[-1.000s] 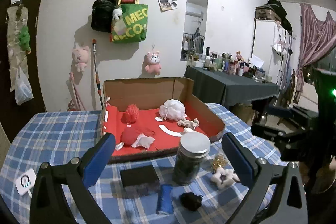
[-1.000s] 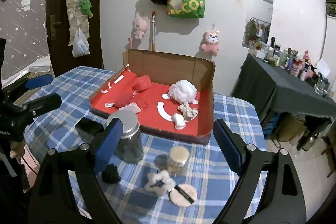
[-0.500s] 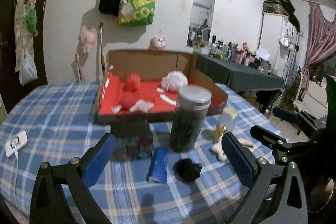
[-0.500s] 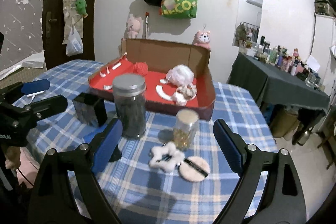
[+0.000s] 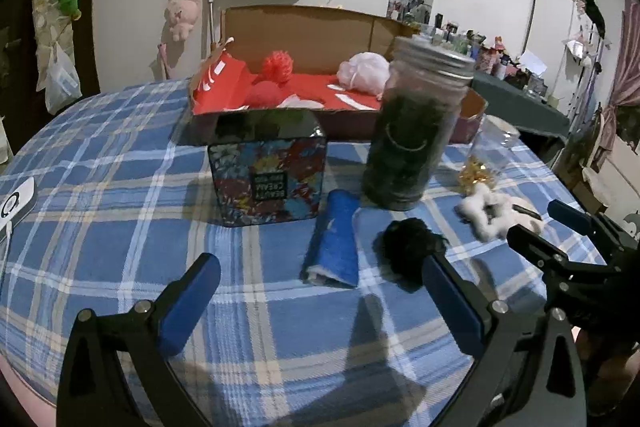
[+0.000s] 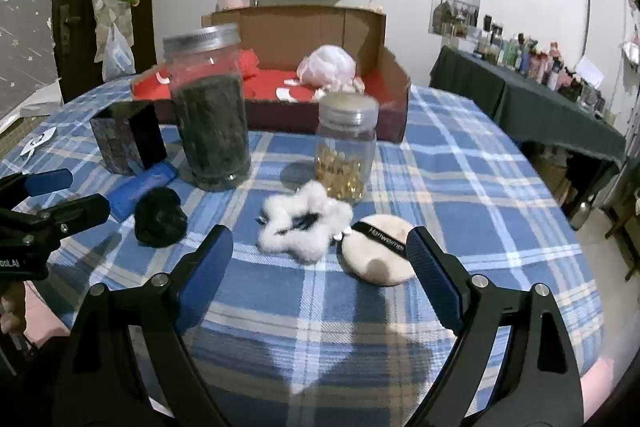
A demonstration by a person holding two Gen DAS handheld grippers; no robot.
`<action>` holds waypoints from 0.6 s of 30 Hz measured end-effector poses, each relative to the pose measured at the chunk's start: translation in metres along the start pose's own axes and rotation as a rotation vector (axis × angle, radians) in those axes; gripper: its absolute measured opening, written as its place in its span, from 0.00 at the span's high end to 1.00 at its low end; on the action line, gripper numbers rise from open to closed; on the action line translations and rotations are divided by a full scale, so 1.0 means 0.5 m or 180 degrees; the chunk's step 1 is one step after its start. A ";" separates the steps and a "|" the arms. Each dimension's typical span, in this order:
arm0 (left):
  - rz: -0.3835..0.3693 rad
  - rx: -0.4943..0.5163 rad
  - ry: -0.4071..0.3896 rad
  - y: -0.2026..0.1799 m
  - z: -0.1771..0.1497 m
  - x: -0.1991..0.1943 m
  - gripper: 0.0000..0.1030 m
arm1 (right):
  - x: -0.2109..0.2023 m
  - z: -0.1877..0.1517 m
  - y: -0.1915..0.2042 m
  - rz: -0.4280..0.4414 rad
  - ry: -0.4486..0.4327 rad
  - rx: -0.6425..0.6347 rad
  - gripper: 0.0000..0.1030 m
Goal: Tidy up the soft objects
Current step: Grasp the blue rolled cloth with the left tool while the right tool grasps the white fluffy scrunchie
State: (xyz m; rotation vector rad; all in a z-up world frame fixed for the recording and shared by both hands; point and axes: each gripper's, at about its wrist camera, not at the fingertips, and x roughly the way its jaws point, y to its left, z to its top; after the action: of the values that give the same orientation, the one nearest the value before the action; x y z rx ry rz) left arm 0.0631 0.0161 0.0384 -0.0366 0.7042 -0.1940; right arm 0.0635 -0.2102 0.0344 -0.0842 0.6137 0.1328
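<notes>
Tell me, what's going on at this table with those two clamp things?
A person holds a two-finger gripper in each hand over a checked tablecloth, and both are open and empty. The left gripper faces a rolled blue cloth and a black fluffy ball. The right gripper faces a white furry star and a round powder puff. Behind them, a cardboard box already holds a few soft things. Nothing has been picked up yet.

We see a dimly lit room, fisheye-bent with black corners. Shadows of the gripper fingers fall forward on the checked tablecloth (image 5: 120,187). The tall jar (image 5: 416,123) and cardboard box (image 6: 304,27) look slightly motion-blurred.
</notes>
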 end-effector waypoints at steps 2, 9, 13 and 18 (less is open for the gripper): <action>0.0029 0.0004 0.0015 0.002 0.002 0.005 0.00 | 0.012 -0.002 -0.002 0.0016 0.0051 0.0014 0.14; 0.0132 0.0161 0.0121 0.004 0.018 0.031 0.00 | 0.060 0.011 0.005 0.0065 0.0278 -0.0095 0.14; 0.0167 0.0286 0.0189 0.000 0.023 0.046 0.02 | 0.078 0.018 0.002 0.0070 0.0361 -0.0110 0.14; 0.0185 0.0424 0.0297 -0.007 0.029 0.070 0.12 | 0.094 0.031 0.003 0.0124 0.0479 -0.0194 0.14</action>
State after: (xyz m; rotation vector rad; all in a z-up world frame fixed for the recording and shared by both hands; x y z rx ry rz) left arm 0.0977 0.0055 0.0275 0.1206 0.7831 -0.1873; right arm 0.1104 -0.2024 0.0198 -0.1423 0.7618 0.1842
